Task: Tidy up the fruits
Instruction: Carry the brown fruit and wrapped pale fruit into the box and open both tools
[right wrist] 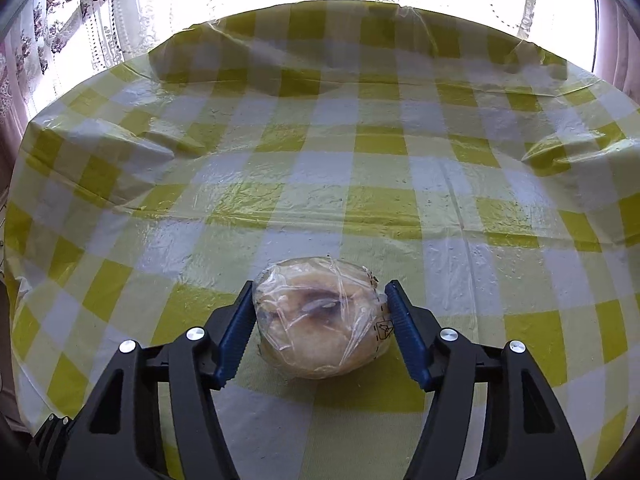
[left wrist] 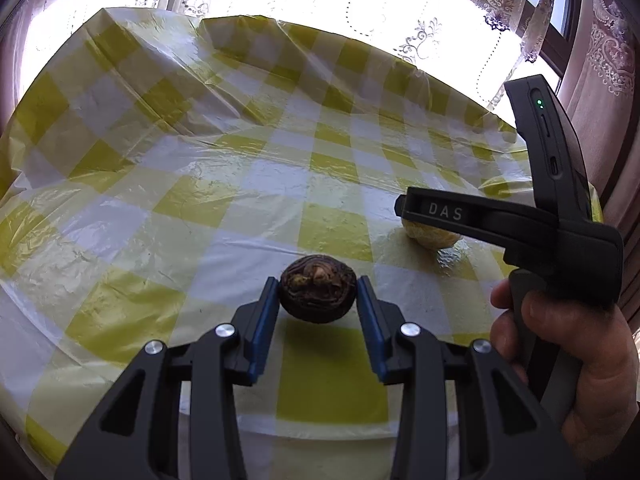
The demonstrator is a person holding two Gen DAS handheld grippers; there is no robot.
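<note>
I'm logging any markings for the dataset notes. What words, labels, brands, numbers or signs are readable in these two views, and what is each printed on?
"DAS": on the side of the right gripper, seen in the left wrist view.
Small black printed marks and a boxed symbol on the clear wrap of the wrapped yellow fruit: too small to read.
No text on the dark brown fruit or the checked tablecloth.

Glossy crinkled plastic tablecloth, clear film-wrapped fruit, rough matt brown fruit
</note>
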